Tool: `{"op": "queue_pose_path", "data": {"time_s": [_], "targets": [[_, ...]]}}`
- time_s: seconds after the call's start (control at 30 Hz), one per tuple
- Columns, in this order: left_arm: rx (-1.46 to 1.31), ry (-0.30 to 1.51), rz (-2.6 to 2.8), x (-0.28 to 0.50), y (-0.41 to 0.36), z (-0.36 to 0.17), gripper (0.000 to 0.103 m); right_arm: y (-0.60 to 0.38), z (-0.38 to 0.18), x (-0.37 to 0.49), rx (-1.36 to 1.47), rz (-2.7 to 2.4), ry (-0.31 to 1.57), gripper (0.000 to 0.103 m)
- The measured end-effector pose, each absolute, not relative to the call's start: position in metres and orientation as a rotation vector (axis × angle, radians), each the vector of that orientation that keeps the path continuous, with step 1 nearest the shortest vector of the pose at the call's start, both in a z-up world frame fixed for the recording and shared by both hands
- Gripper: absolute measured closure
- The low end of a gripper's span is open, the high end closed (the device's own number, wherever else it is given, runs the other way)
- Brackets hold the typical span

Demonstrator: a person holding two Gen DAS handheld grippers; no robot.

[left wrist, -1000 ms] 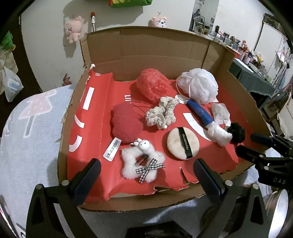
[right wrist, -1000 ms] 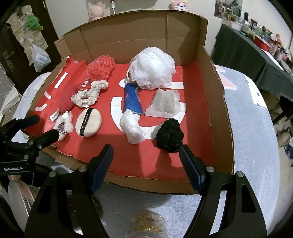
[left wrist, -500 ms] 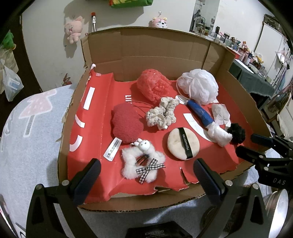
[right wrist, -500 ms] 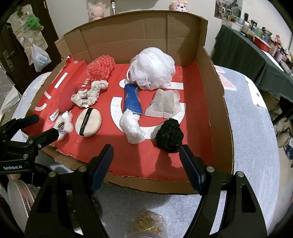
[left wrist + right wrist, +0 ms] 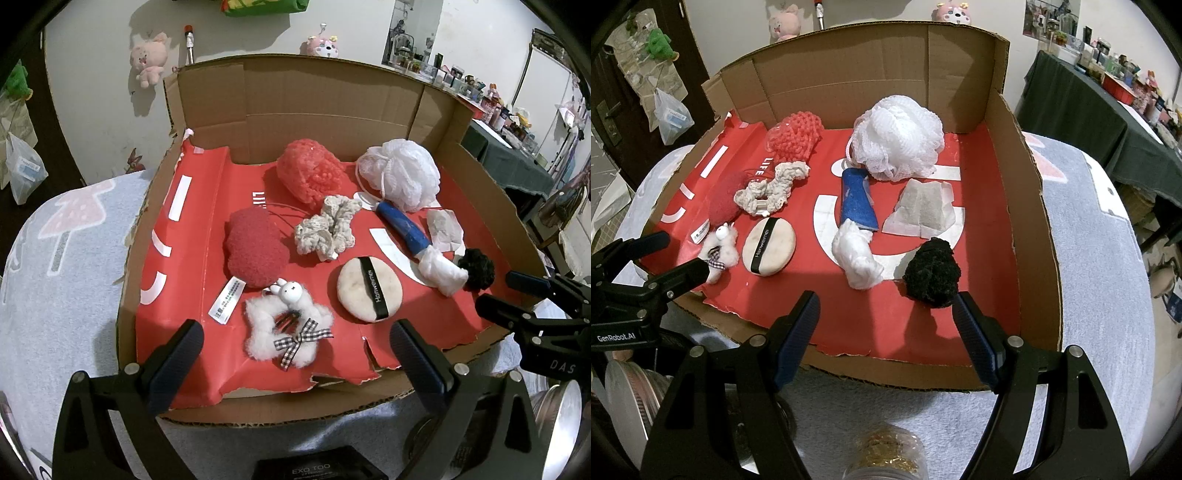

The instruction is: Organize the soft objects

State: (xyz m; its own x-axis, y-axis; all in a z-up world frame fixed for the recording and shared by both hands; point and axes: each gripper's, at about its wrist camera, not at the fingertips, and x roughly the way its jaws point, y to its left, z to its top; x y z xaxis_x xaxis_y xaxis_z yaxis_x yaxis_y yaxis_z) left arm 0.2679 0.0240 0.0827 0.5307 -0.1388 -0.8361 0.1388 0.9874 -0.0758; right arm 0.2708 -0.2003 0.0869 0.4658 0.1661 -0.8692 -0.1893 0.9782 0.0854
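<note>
A shallow brown cardboard box (image 5: 325, 107) lined with red paper sits on a bench under a grey patterned cloth (image 5: 59, 280). In the box, the white mesh bath pouf (image 5: 897, 136) and coral knitted pouch (image 5: 308, 173) lie far; the cream crocheted scrunchie (image 5: 327, 230), round dark-red sponge (image 5: 255, 251), blue-and-white rolled cloth (image 5: 857, 221) and white sachet (image 5: 923, 208) mid-way; the fluffy white rabbit hair clip (image 5: 286, 332), beige powder puff (image 5: 369, 290) and black pom-pom (image 5: 932, 273) near. The left hand-held gripper (image 5: 295, 345) and right hand-held gripper (image 5: 886, 317) hover at the near edge, jaws wide, holding nothing.
</note>
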Motion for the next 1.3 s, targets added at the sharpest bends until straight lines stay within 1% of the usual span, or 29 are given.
{"op": "queue_pose_path", "data": {"time_s": [1.3], "targets": [[0.002,0.991,-0.164,0.2665,0.0241,0.0832,0.0,-0.2018,0.0857,0.2702,-0.021,0.214,1.062,0.029]]}}
